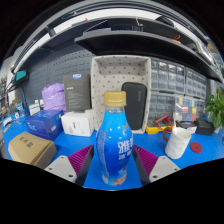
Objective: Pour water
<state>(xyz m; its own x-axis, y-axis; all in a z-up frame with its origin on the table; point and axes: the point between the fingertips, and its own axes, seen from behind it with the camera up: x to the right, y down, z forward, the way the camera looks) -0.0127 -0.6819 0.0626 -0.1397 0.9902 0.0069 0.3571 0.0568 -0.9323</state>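
Observation:
A blue plastic bottle [115, 145] with a yellow cap and a blue label stands upright between my fingers, over the blue table [70, 145]. My gripper [114, 162] is shut on the bottle, and both purple pads [84, 157] press against its lower sides. Just right of the right finger, a little farther off, a white cup [178, 141] stands on the table with some items sticking out of its top.
A cardboard box [30, 149], a blue box [45, 123] and a white box [76, 123] lie to the left. Behind the bottle are a white pegboard [120, 78] and a black object [135, 105]. A red disc [198, 148] and a plant [215, 108] sit at the right.

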